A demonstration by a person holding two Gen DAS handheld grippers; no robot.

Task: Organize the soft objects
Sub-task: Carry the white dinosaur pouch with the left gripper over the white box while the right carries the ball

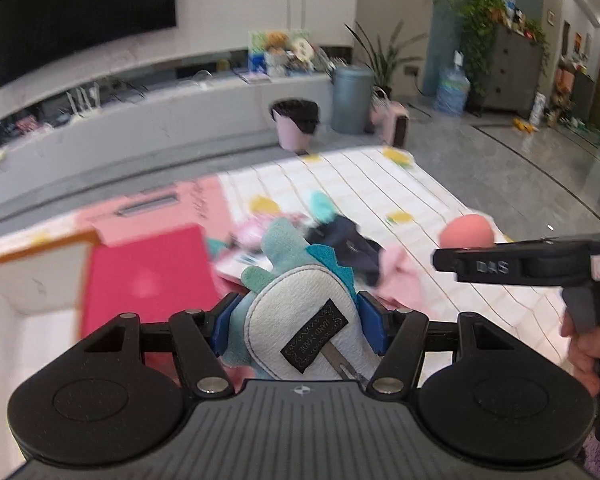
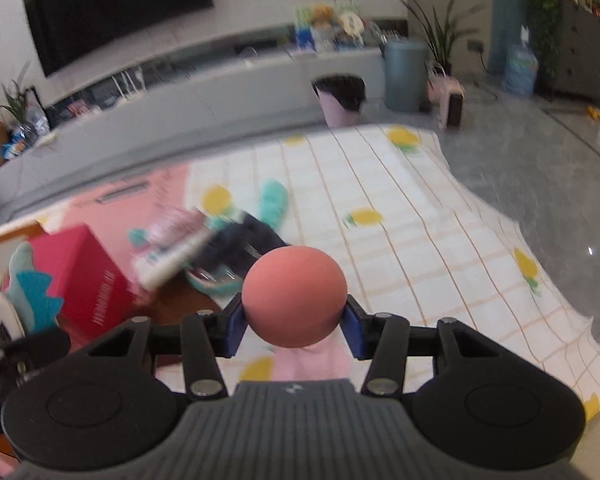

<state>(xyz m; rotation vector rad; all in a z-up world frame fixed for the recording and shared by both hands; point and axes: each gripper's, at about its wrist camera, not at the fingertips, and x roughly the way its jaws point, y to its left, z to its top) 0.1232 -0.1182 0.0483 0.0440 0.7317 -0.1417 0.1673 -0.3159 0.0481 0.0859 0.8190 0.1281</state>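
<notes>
My left gripper [image 1: 298,322] is shut on a teal and white plush dinosaur [image 1: 300,312] with a black "hand made" label, held above the table. My right gripper [image 2: 294,322] is shut on a round salmon-pink soft ball [image 2: 295,296], its blue pads [image 2: 236,326] pressing both sides. In the left wrist view the ball [image 1: 466,230] and the right gripper's black body appear at the right, held by a person's hand [image 1: 584,356]. The plush [image 2: 24,292] shows at the left edge of the right wrist view.
A red box [image 1: 148,280] and a white open box [image 1: 32,296] stand at the left. A pile of soft things, dark cloth [image 2: 244,244], teal sock [image 2: 274,198] and pink cloth [image 1: 400,276], lies on the checked tablecloth [image 2: 420,220]. Beyond are a pink bin [image 1: 296,124] and TV bench.
</notes>
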